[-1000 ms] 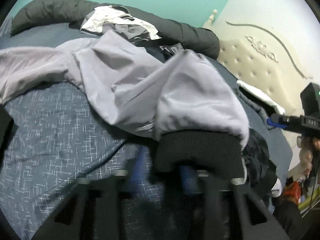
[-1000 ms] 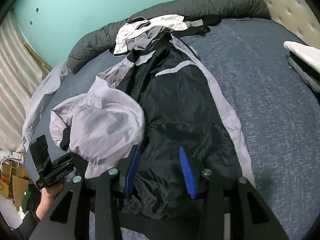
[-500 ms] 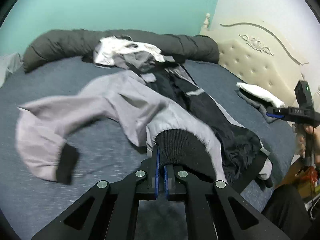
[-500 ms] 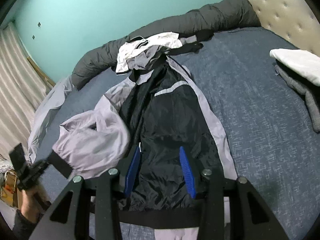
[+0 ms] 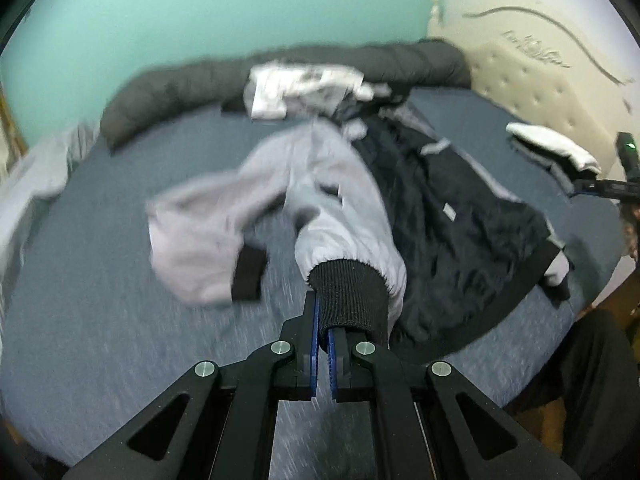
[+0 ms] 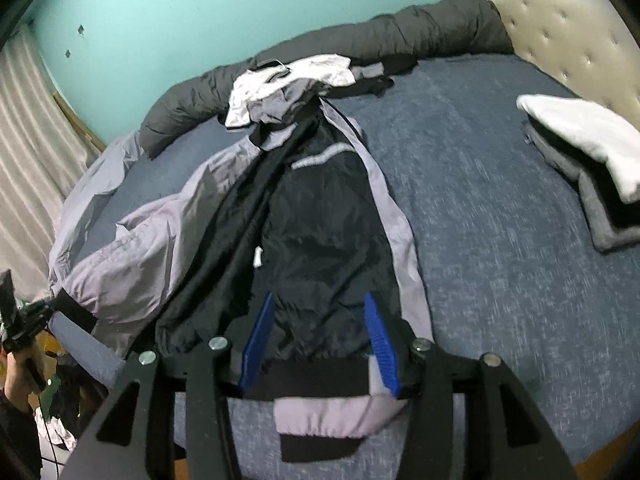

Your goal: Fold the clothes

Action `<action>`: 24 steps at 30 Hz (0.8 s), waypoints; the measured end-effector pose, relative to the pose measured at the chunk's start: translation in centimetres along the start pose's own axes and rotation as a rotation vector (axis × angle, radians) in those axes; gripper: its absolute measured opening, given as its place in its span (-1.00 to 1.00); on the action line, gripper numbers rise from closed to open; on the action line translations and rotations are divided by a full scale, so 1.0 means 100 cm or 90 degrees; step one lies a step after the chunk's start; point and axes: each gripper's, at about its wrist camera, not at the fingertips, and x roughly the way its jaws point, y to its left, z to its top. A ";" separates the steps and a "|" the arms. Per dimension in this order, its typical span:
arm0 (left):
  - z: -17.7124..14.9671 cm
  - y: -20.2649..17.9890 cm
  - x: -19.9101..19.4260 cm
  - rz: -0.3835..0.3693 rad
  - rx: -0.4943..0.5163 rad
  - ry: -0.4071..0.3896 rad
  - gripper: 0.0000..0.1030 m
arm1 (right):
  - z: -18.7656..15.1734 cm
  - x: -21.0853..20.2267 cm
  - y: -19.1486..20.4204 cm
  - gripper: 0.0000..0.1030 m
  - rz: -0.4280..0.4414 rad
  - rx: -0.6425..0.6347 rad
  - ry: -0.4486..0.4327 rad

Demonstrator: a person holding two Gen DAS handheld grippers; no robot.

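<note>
Left tongs (image 5: 323, 334) clamped on the black ribbed knit cuff (image 5: 349, 294), drawing the sleeve out straight. Grey-and-black padded nylon jacket (image 6: 320, 232) lies lining-up mid bed (image 6: 500, 240). Right tongs (image 6: 316, 342), just widened, hover empty over the near hem.

jacket (image 6: 320, 232) spread on bed (image 6: 500, 240), folded pile (image 6: 592, 168) right, bolster (image 6: 360, 48) behind

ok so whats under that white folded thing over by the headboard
The white folded piece lies on top of a folded grey garment, with a dark layer showing between them at the edge. Anything else in the stack is covered.
</note>
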 end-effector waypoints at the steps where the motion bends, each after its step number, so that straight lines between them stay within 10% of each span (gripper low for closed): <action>1: -0.005 0.003 0.010 -0.005 -0.014 0.018 -0.92 | -0.002 0.001 -0.003 -0.06 -0.002 0.003 0.006; 7: -0.027 0.024 0.042 0.013 -0.085 0.081 -0.86 | -0.012 -0.002 -0.012 -0.05 -0.009 0.001 0.018; 11: -0.025 0.035 0.028 0.049 -0.115 0.059 -0.25 | -0.015 -0.006 -0.017 -0.04 -0.012 0.007 0.015; 24: -0.008 0.009 -0.025 -0.011 -0.121 -0.041 0.01 | -0.010 0.000 -0.011 -0.04 -0.002 0.000 0.009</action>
